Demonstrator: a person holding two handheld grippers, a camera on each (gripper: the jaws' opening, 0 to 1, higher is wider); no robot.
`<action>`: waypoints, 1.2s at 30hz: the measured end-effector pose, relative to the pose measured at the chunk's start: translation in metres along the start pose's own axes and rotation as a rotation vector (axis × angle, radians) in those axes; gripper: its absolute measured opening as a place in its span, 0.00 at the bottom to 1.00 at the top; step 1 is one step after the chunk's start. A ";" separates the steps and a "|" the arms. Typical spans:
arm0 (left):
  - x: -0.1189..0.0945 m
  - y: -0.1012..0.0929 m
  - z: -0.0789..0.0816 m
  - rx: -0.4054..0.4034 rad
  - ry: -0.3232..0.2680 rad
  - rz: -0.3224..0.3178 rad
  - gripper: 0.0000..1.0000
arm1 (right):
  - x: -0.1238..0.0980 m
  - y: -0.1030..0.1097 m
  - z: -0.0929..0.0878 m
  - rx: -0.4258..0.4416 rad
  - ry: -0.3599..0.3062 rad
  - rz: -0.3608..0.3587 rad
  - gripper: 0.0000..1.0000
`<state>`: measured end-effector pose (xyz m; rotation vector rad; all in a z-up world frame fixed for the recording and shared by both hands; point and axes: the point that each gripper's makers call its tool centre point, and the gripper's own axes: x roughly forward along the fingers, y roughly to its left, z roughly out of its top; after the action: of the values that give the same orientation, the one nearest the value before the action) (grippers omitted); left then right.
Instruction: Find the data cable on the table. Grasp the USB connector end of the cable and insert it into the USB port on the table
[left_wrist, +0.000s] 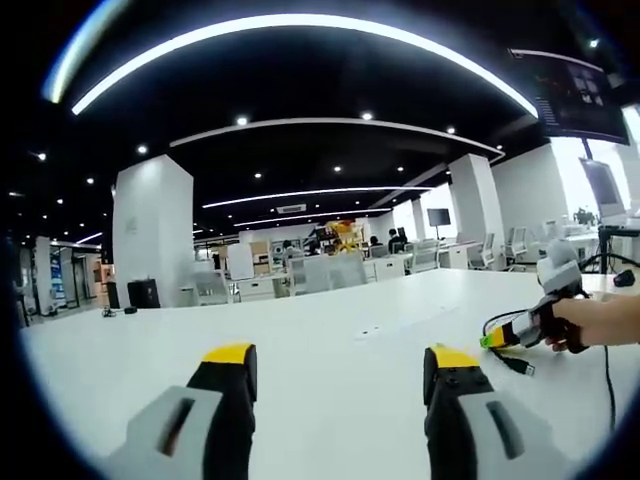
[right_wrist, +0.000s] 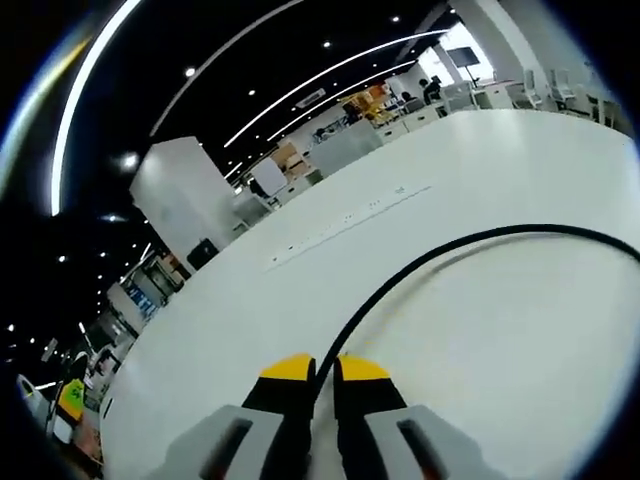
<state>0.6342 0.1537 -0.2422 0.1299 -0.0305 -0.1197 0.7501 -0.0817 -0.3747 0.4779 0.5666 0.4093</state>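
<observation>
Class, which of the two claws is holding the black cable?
The right claw, jaws shut on the cable; the left claw stands wide open, empty.

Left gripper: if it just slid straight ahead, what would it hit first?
Probably nothing soon: bare table lies ahead of the left gripper; the right gripper, holding the cable, is off to one side.

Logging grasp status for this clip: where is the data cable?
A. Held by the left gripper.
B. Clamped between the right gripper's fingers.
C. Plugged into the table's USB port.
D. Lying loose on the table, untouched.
B: in the right gripper view the black cable runs into the right gripper, whose fingers are shut on it. The left gripper stands open and empty, and the USB connector hangs free.
</observation>
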 end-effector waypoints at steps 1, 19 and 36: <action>0.000 0.000 0.000 0.001 0.001 0.000 0.68 | 0.000 0.001 0.000 -0.001 -0.001 0.003 0.09; 0.005 -0.018 -0.011 0.006 0.030 -0.050 0.68 | -0.016 0.021 0.012 0.029 -0.086 0.106 0.06; 0.018 -0.071 -0.023 -0.006 0.061 -0.195 0.67 | -0.042 0.056 0.039 -0.042 -0.185 0.193 0.05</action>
<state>0.6448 0.0845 -0.2740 0.1303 0.0440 -0.3104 0.7283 -0.0690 -0.2988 0.5262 0.3335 0.5532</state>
